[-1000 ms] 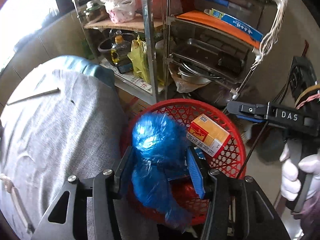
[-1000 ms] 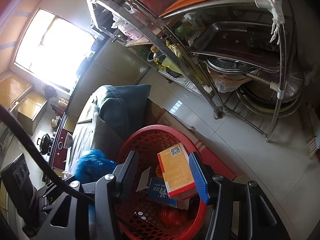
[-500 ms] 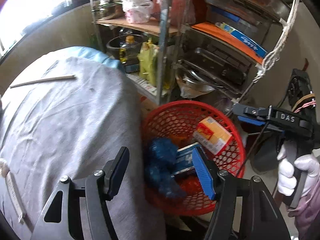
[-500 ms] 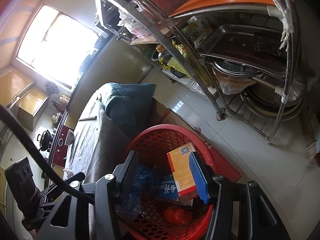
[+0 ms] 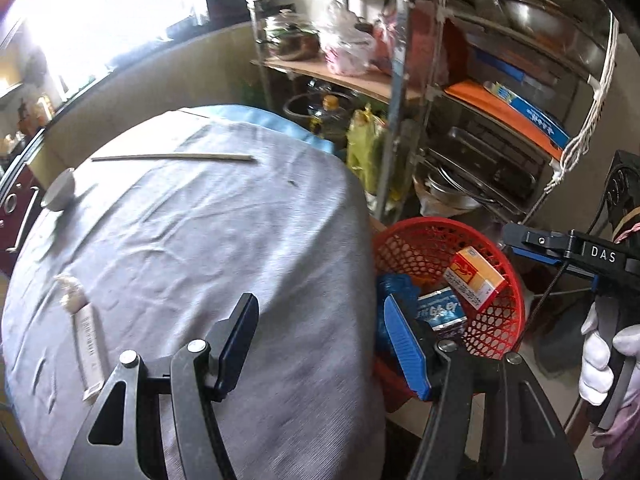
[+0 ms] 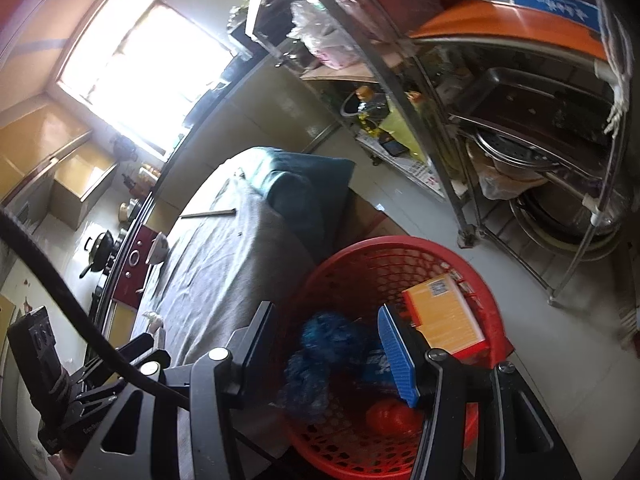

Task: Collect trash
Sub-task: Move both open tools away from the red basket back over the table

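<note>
A red mesh basket (image 5: 440, 226) (image 6: 400, 246) stands on the floor beside the grey-clothed table (image 5: 208, 248). In it lie a crumpled blue plastic bag (image 5: 394, 285) (image 6: 328, 336), a yellow-and-red box (image 5: 476, 280) (image 6: 444, 316), a small blue box (image 5: 440, 312) and something red (image 6: 390, 416). My left gripper (image 5: 320, 324) is open and empty over the table's edge, left of the basket. My right gripper (image 6: 326, 328) is open and empty above the basket; a white-gloved hand (image 5: 600, 360) holds it. On the cloth lie a white tube (image 5: 86, 344), a thin stick (image 5: 172, 156) and a grey round cap (image 5: 60, 194).
A metal rack (image 5: 400, 92) (image 6: 440, 128) with pots, trays, bottles and bags stands just behind the basket. A blue cloth (image 6: 304, 184) hangs over the table's far end. A stove with a pan (image 6: 100, 248) is further left, under a bright window.
My left gripper let go of the blue bag, which now lies in the basket, then swung left and up over the table. My right gripper rose a little above the basket.
</note>
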Tool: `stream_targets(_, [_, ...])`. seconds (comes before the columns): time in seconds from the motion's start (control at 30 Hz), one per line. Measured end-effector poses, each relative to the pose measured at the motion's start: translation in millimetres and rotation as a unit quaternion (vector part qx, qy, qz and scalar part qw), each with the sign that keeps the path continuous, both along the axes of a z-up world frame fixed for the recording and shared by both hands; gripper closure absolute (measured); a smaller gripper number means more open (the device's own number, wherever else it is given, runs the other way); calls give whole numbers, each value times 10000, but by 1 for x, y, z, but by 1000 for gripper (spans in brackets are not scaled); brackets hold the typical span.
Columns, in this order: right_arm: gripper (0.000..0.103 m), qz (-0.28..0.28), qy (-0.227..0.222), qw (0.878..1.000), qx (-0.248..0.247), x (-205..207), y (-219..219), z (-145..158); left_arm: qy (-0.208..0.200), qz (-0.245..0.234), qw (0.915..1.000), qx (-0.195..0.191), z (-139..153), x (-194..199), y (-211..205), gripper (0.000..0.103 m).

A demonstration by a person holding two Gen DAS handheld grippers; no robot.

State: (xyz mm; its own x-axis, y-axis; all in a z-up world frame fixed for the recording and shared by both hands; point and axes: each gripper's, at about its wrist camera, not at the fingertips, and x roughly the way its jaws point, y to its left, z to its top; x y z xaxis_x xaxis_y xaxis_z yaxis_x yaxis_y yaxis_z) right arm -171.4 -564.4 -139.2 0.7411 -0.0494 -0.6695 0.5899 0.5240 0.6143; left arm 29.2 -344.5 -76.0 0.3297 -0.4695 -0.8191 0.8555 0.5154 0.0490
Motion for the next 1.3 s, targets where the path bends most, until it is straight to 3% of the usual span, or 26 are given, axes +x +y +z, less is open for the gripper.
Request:
stream_targets(0.27, [46, 357, -63, 9989, -293, 15, 38, 28, -90, 330, 9990, -277, 18, 2, 52, 36])
stream_targets(0.43, [46, 677, -19, 9963, -529, 28, 65, 46, 29, 607, 9973, -403, 15, 7, 99, 36])
stream_targets(0.7, [46, 1208, 127, 9895, -788, 65, 107, 65, 47, 1435, 9884, -501, 5, 27, 186, 36])
stream_targets(0.87, [46, 1726, 209, 9807, -890, 99, 141, 68, 5, 2196, 9736, -628, 5, 54, 244, 36])
stream_targets(1.1, [46, 2481, 272, 9643, -882, 148, 192, 60, 105, 3415, 9376, -647, -11, 91, 327, 36])
stream_targets(1.3, [46, 3167, 304, 9461, -602, 190, 234, 35, 7, 3912, 9196, -355, -27, 89, 361, 36])
